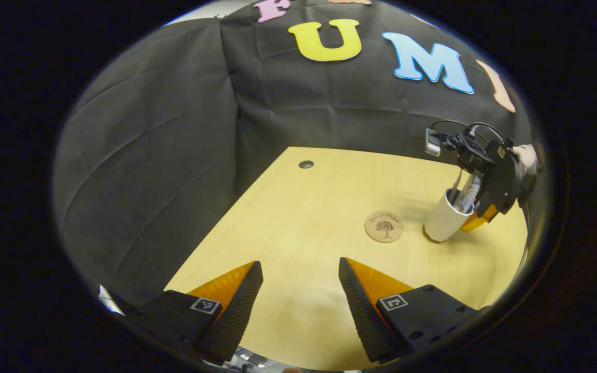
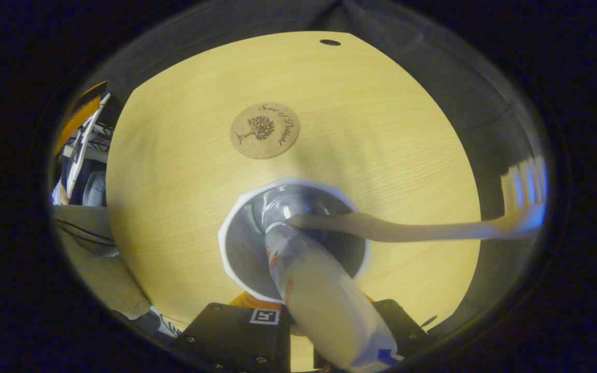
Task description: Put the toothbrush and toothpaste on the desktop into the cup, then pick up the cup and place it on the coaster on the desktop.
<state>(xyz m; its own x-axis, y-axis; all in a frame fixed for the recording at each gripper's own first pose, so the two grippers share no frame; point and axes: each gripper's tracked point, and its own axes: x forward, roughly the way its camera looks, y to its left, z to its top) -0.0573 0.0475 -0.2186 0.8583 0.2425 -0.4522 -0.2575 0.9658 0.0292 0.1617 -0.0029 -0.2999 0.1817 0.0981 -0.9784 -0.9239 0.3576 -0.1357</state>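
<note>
White cup (image 2: 249,243) stands on the wooden desktop (image 2: 174,171), tilted in the left gripper view (image 1: 441,220), its base near the desk's right part. Inside it: toothpaste tube (image 2: 324,300), leaning out over the rim toward the right gripper's camera, cap end down in the cup; toothbrush (image 2: 412,228) with handle end in the cup, bristle head sticking out far to the right, blurred. In the left gripper view the tube (image 1: 468,196) and a slim handle (image 1: 456,181) poke above the cup's mouth.

Round cork coaster (image 2: 265,130) with a tree print lies flat on the desktop, beyond the cup in the right gripper view, just left of it in the left gripper view (image 1: 384,226); cup and coaster apart, not touching.

Right gripper (image 1: 477,215) sits at the cup's far side, held by a hand (image 1: 526,158). In its own view its fingers are mostly hidden under the tube and cup rim; can't tell if it is clamped on the cup wall or loose.

Left gripper (image 1: 301,282) hovers over the near desktop, fingers spread wide, nothing between them.

Small dark hole (image 1: 306,164) near the desk's far edge.
</note>
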